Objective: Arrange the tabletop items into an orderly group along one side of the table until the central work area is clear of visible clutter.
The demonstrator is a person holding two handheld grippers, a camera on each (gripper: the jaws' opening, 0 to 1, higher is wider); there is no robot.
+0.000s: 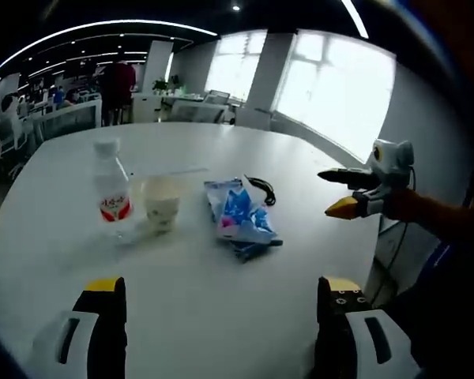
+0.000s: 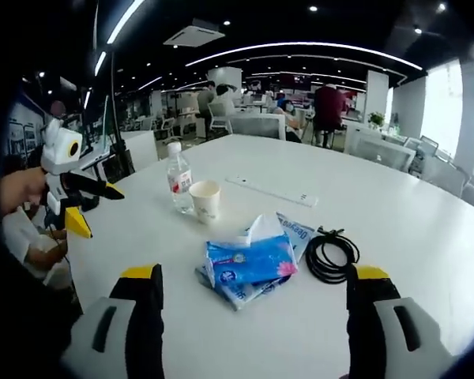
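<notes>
Both grippers, left and right, hover with jaws spread and empty. Bottle, cup, tissues and cable lie mid-table. Best practice: pinch each item low and set all close together along one edge.

A: What is not clear here?

B: In the left gripper view the coiled black cable is mostly hidden behind the blue tissue packs, right of centre. The label on the water bottle is too blurred to read.

A: And in the right gripper view?

B: The print on the tissue packs is too small to read. The people at the upper centre are too small to tell.
</notes>
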